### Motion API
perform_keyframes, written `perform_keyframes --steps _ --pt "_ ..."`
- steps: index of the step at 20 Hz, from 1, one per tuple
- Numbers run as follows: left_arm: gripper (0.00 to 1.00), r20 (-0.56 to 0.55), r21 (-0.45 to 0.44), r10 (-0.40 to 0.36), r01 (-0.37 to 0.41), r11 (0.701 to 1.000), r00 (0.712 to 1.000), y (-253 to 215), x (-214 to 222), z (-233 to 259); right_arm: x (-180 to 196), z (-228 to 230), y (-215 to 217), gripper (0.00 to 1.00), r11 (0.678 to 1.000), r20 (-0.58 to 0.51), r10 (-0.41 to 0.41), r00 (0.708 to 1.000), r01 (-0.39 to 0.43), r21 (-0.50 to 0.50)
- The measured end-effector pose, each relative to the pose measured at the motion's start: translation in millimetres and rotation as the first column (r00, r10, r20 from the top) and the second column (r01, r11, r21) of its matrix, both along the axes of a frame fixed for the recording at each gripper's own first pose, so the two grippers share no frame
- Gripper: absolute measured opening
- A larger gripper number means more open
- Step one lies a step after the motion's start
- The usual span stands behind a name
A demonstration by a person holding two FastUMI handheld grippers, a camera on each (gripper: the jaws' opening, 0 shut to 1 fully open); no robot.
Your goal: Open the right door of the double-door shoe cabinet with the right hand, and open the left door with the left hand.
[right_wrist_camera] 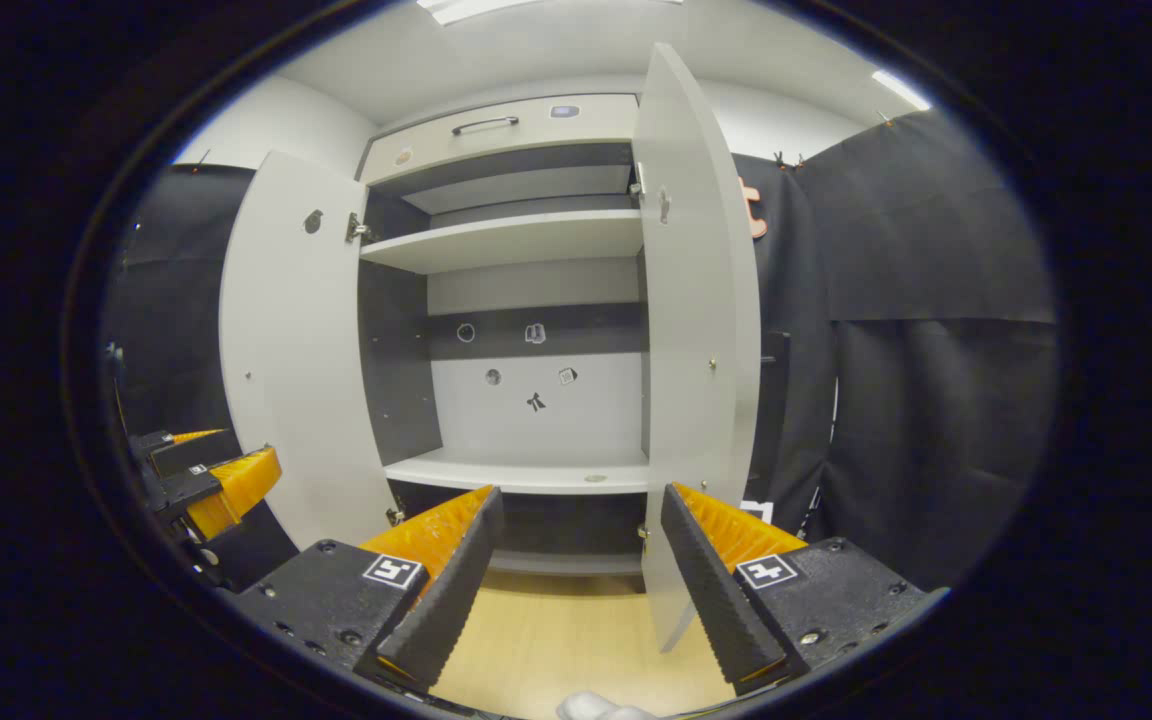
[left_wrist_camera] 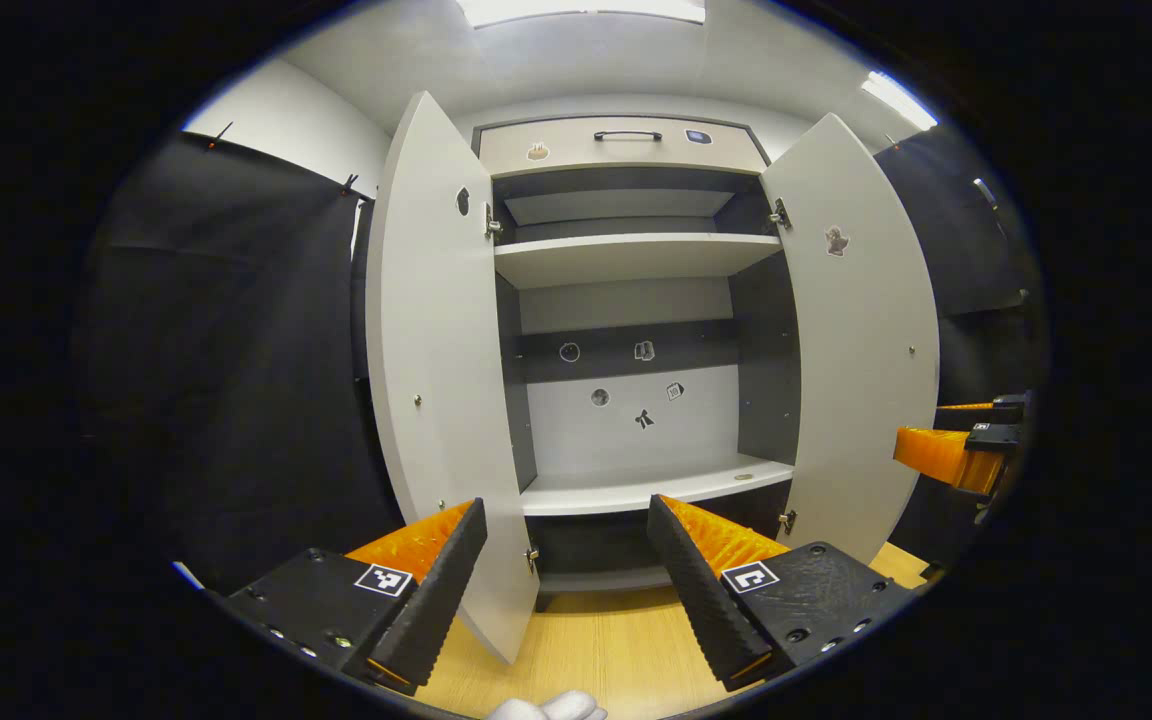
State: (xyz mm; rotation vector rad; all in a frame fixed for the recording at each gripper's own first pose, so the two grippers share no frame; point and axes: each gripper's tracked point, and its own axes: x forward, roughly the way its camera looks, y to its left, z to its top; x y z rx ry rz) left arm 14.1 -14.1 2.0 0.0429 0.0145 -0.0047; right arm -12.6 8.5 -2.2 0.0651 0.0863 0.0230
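Observation:
The shoe cabinet (left_wrist_camera: 626, 260) stands with both doors swung out. In the left gripper view the left door (left_wrist_camera: 436, 350) juts toward me, its lower edge between my open left gripper's (left_wrist_camera: 566, 560) fingers without touching them. The right door (left_wrist_camera: 861, 340) stands open at the right, and the right gripper (left_wrist_camera: 956, 450) shows beyond it. In the right gripper view the right door (right_wrist_camera: 696, 330) comes edge-on toward my open right gripper (right_wrist_camera: 581, 555), its bottom corner near the right finger (right_wrist_camera: 711, 580). The left door (right_wrist_camera: 286, 350) is wide open, with the left gripper (right_wrist_camera: 211, 480) low beside it.
Inside the cabinet are two white shelves (left_wrist_camera: 636, 255) and a back panel with small stickers (left_wrist_camera: 644, 418). A drawer with a dark handle (left_wrist_camera: 626, 135) sits on top. Black cloth walls (right_wrist_camera: 936, 400) flank the cabinet. The floor (left_wrist_camera: 596, 640) is light wood. A white-gloved hand (left_wrist_camera: 546, 708) shows below.

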Motion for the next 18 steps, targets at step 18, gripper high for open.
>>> perform_keyframes --steps 18 --pt "0.96 0.005 -0.033 -0.003 0.003 0.999 1.0 14.1 -10.4 5.8 -5.8 8.5 17.6 0.99 1.0 0.029 0.006 1.0 -0.005 -0.016"
